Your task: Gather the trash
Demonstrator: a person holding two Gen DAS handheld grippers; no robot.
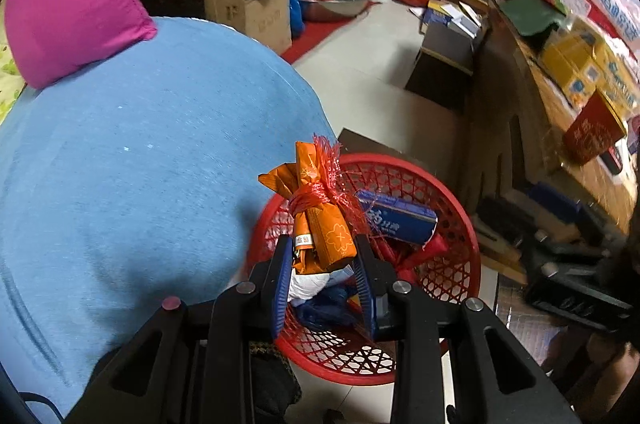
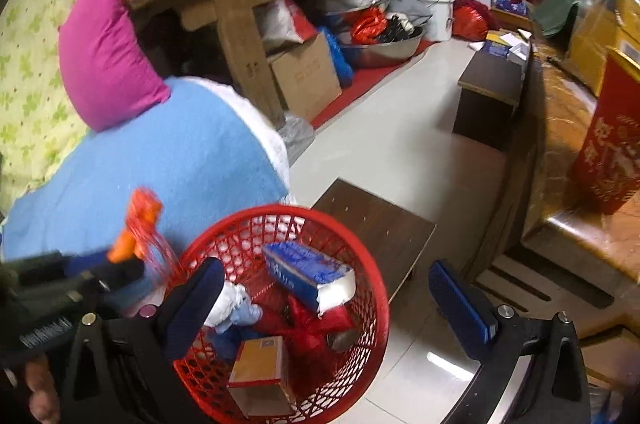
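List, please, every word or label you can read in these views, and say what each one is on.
Nothing reads clearly enough to quote.
Blue box: white Chinese characters, too blurred.
Tall red box: gold Chinese characters, too blurred.
Small cardboard box: printed label, too small.
Orange packet: white tag, too small.

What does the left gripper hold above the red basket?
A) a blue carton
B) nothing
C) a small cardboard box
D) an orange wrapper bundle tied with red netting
D: in the left wrist view, the left gripper is closed on the orange wrapper bundle, over the red basket; the blue carton already lies inside.
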